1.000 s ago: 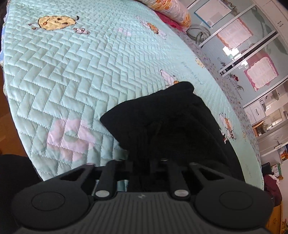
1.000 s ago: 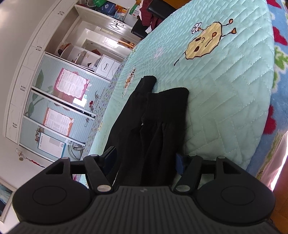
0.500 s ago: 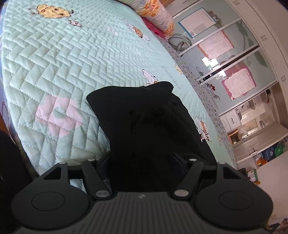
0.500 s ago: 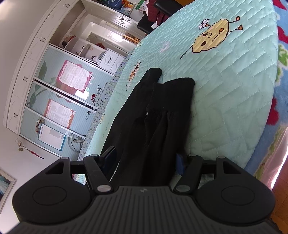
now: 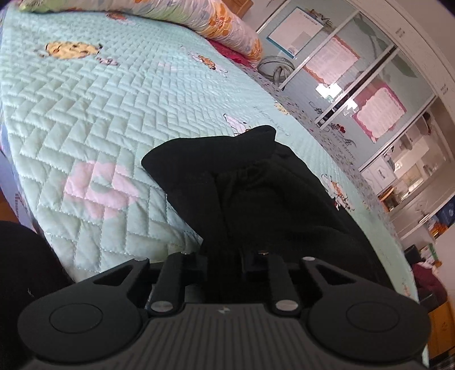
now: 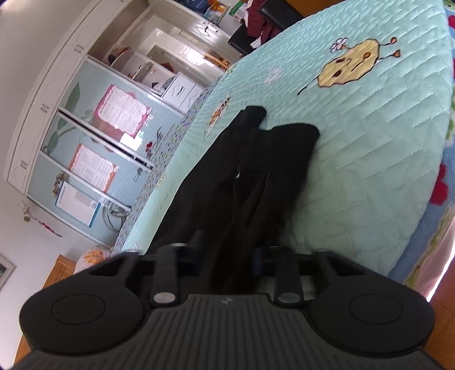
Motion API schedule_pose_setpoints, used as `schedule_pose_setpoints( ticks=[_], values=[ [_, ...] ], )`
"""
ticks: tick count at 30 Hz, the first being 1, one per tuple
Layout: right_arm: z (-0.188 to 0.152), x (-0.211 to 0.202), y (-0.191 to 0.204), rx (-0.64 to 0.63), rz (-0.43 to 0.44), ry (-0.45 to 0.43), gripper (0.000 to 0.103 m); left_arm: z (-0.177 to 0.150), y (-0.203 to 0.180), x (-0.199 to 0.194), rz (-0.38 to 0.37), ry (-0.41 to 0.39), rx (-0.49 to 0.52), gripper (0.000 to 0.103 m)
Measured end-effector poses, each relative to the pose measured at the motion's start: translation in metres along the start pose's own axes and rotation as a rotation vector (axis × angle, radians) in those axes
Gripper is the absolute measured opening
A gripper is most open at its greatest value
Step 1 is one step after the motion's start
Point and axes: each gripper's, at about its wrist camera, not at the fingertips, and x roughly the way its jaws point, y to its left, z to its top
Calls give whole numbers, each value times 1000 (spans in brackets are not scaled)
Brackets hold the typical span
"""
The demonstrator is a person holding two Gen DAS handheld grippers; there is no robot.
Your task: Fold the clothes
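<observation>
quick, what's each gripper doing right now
left gripper: jaws closing on the black garment
right gripper: jaws closing on the black garment too

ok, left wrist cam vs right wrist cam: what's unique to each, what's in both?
Left wrist only: the flowered pillow at the bed's far end, a pink patch on the quilt, and the left tool, jaws closing with black cloth between them.
Right wrist only: open white shelves, a blue blanket edge with red flowers, and the right tool, jaws closing with cloth between them.
Both: the black garment on the mint quilt.
</observation>
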Motion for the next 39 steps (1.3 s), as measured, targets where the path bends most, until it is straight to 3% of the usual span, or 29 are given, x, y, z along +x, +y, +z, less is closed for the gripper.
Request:
schedule_pose_setpoints(
  ticks=[8,18,39],
  values=[
    [0,3,-4,35,-2,22,27,-4,-1,-2,-1,-19,35,24],
    [2,4,-12,75,29,46,35,-11,-16,0,-28,-44,136,51],
    [3,3,-14,104,52,52,36,-10,-16,5,-35,-44,147,55]
  ],
)
